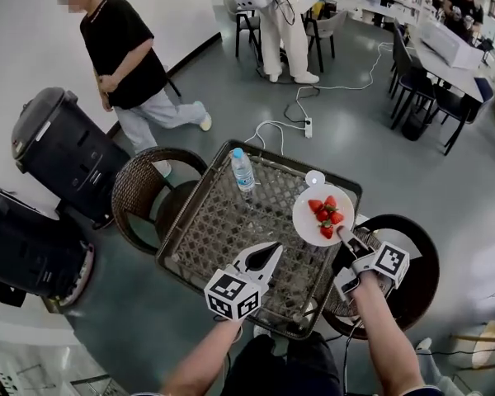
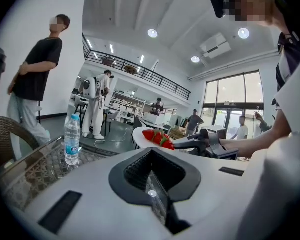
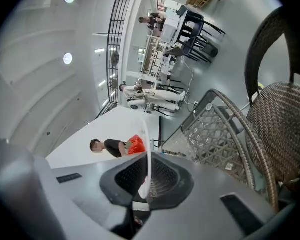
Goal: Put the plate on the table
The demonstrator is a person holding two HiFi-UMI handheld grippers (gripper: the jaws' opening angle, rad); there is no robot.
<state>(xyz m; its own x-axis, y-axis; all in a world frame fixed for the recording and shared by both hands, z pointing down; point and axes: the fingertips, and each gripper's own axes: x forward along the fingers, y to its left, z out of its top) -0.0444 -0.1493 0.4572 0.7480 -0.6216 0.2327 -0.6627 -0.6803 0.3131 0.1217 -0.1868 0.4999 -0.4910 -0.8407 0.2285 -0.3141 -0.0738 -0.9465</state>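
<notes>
A white plate (image 1: pixel 322 214) carrying several strawberries (image 1: pixel 325 217) hangs over the far right part of the wicker table (image 1: pixel 194 213). My right gripper (image 1: pixel 344 236) is shut on the plate's near rim. In the right gripper view the thin plate rim (image 3: pixel 148 149) runs between the jaws of that gripper (image 3: pixel 146 176). From the left gripper view the plate (image 2: pixel 142 134) looks lifted above the table top. My left gripper (image 1: pixel 264 258) is over the table's near side, shut with nothing in it, its jaw tips (image 2: pixel 152 154) pointing toward the plate.
A water bottle (image 1: pixel 242 170) stands at the table's far edge, a small white round thing (image 1: pixel 315 177) near the far right corner. Wicker chairs flank the table on the left (image 1: pixel 148 192) and right (image 1: pixel 412 262). Black bins (image 1: pixel 62 151) and a person (image 1: pixel 128 64) are to the left.
</notes>
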